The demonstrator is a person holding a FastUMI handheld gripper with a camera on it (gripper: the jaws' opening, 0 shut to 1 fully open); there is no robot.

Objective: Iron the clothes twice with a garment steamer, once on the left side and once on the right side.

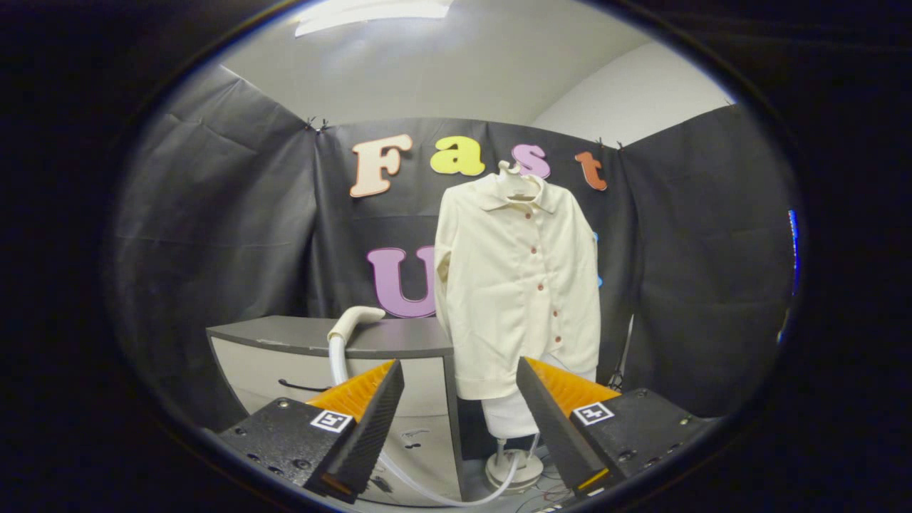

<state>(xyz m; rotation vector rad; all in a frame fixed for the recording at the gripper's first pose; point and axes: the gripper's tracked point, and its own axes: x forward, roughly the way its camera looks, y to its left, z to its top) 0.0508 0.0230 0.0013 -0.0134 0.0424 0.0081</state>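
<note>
Gripper view: tongs [459, 399] apart, holding nothing. Cream button-front shirt [516, 285] hangs on a stand beyond them. White curved steamer head with hose [350, 324] rests on the grey desk [313, 338], beyond the left finger. Risk: hose snagging the desk edge on pickup.

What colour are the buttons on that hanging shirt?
Reddish-brown, on a cream shirt; seen in the gripper view.

A shirt [516, 285] is hung on a hanger [514, 178] beyond the spread fingers, at twelve o'clock from the gripper [459, 420]. A cabinet [342, 356] is set at ten o'clock, left of the shirt, with a steamer hose [340, 342] draped over its top and run down to a base [514, 470] below the shirt.
</note>
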